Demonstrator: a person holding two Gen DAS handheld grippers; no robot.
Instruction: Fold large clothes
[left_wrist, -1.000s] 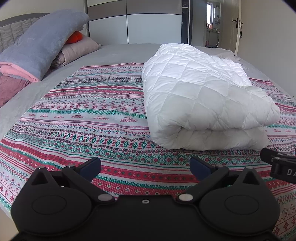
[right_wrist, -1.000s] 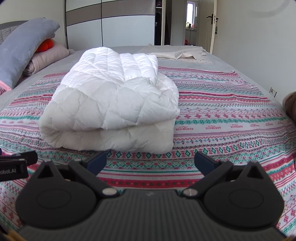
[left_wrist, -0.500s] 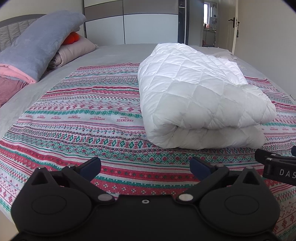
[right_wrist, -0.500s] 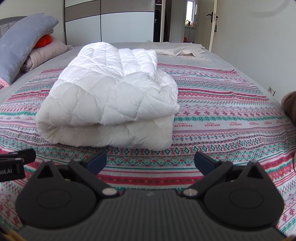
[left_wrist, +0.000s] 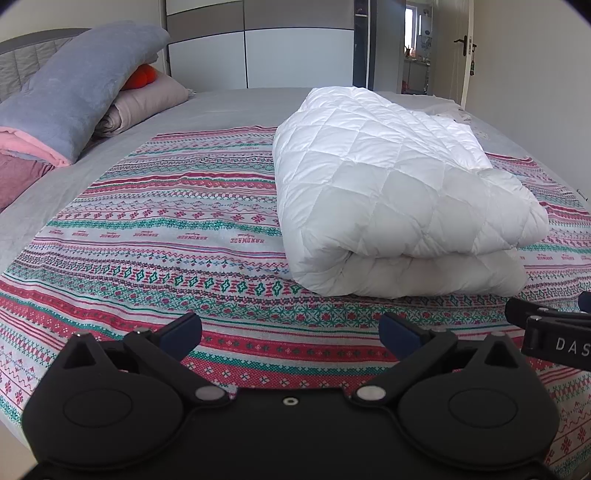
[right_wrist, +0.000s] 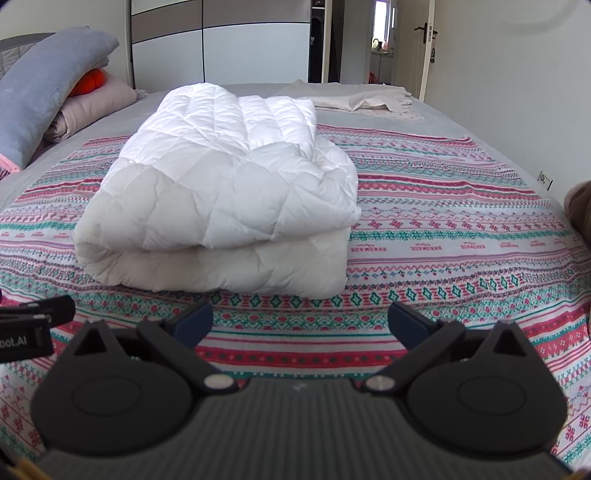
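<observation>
My left gripper (left_wrist: 290, 325) fills the bottom of its frame, fingers spread wide and holding nothing. My right gripper (right_wrist: 300, 320) sits the same way, released and empty. The folded white quilted duvet (left_wrist: 399, 199) lies on the striped patterned bedspread (left_wrist: 155, 236), ahead of both sets of fingers and apart from them. In the left view it sits right of centre; in the right view, left of centre (right_wrist: 221, 192). Its long axis runs away toward the top of the frame. Neither hand looks clearly nearer.

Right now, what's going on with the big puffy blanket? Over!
Left hand-held gripper open, empty. Right hand-held gripper open, empty. White quilted duvet folded, lying on striped patterned bedspread. Nothing between grippers and duvet.
</observation>
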